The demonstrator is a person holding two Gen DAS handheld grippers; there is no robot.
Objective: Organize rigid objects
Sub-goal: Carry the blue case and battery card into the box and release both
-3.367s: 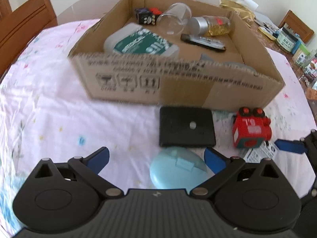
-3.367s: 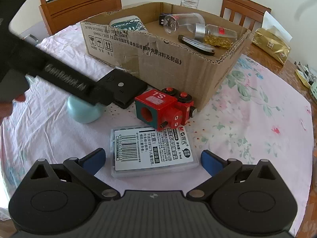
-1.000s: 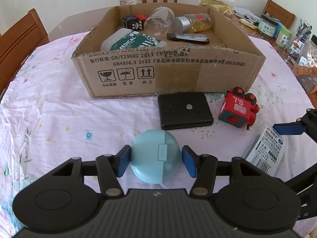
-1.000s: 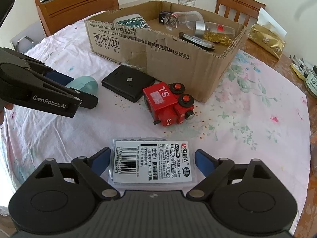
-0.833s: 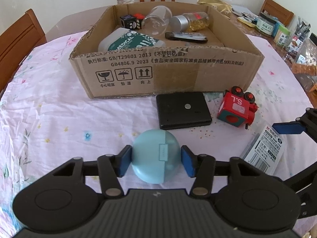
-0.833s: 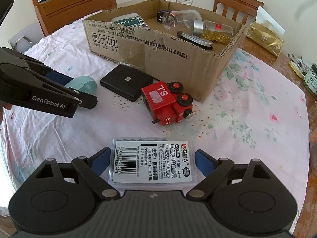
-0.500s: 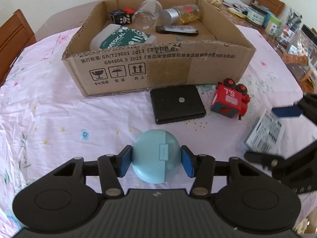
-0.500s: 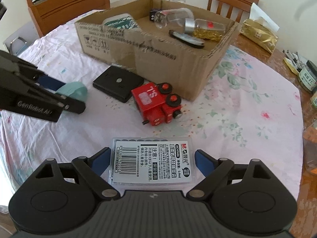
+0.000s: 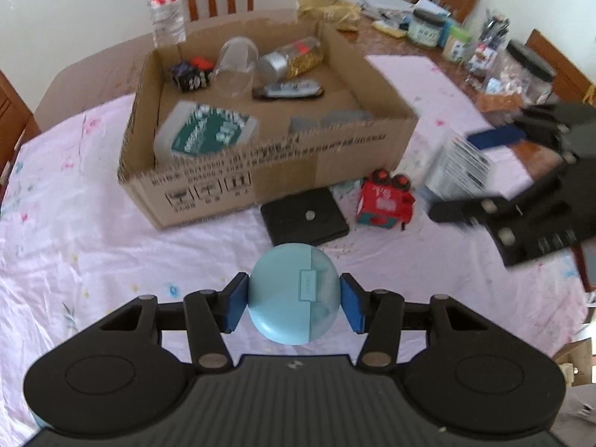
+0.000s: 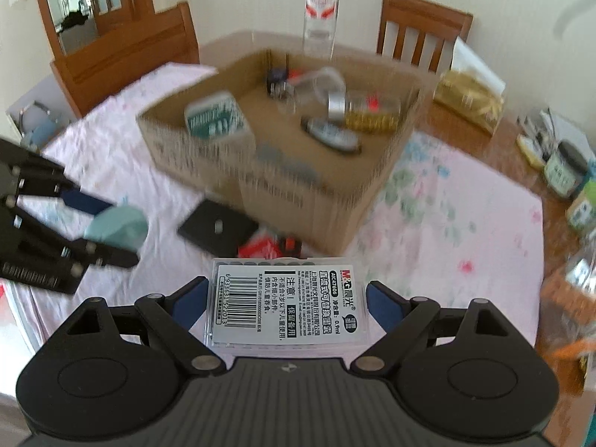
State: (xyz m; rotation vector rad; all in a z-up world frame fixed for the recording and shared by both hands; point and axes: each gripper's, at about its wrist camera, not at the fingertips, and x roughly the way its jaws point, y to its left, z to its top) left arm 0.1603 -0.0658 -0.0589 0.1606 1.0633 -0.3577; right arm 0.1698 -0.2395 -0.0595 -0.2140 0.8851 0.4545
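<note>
My left gripper (image 9: 294, 300) is shut on a light blue round case (image 9: 275, 290), held above the pink tablecloth. My right gripper (image 10: 287, 303) is shut on a clear plastic pack with a barcode label (image 10: 285, 298), also lifted. From the left wrist view that pack (image 9: 458, 164) hangs right of the cardboard box (image 9: 268, 164). Below the right gripper, a red toy train (image 10: 268, 246) and a flat black square (image 10: 218, 229) lie in front of the box (image 10: 298, 193). The left gripper (image 10: 108, 227) with the case (image 10: 119, 225) shows at the left.
The box holds a green-labelled container (image 9: 208, 134), a clear glass (image 9: 236, 67), a gold-filled jar (image 9: 294, 59) and a dark flat item (image 9: 287, 89). A water bottle (image 9: 165, 3) stands behind it. Jars and clutter (image 9: 447, 33) crowd the table's far right. Wooden chairs ring the table.
Both grippers have risen off the tablecloth, the left with the blue case, the right with the labelled pack. The box and the table's items now look lower and farther.
</note>
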